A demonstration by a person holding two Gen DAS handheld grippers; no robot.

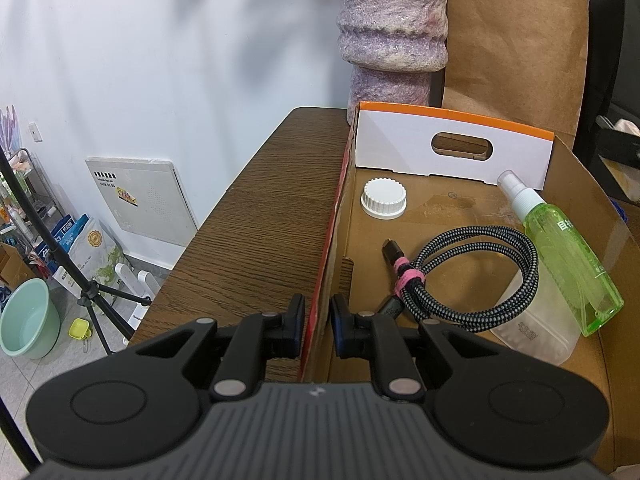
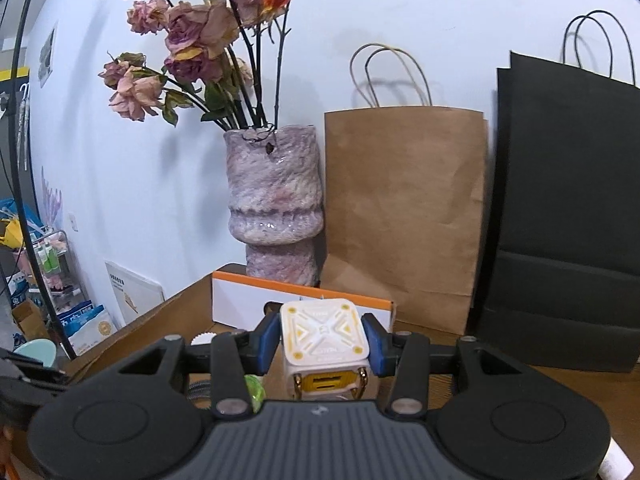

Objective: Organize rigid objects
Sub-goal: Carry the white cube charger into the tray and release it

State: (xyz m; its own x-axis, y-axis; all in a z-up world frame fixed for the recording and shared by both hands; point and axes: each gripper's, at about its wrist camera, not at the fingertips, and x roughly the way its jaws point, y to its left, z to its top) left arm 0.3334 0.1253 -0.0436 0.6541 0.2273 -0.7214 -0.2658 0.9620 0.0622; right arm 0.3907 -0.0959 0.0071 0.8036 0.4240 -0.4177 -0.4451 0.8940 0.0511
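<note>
My left gripper (image 1: 318, 320) is shut on the left wall of the cardboard box (image 1: 326, 256), one finger on each side. Inside the box lie a white ribbed cap (image 1: 383, 198), a coiled braided cable (image 1: 472, 276) with a pink tie, a green spray bottle (image 1: 568, 256) and a clear plastic container (image 1: 536, 328). My right gripper (image 2: 325, 342) is shut on a white and yellow cube charger (image 2: 324, 336) and holds it above the box, whose white and orange end flap (image 2: 256, 300) shows behind it.
The box sits on a brown wooden table (image 1: 256, 216). A purple vase (image 2: 274, 200) with dried roses stands behind the box. A brown paper bag (image 2: 404, 216) and a black paper bag (image 2: 568, 216) stand against the wall. A tripod (image 1: 86, 292) and a green basin (image 1: 28, 320) are on the floor at the left.
</note>
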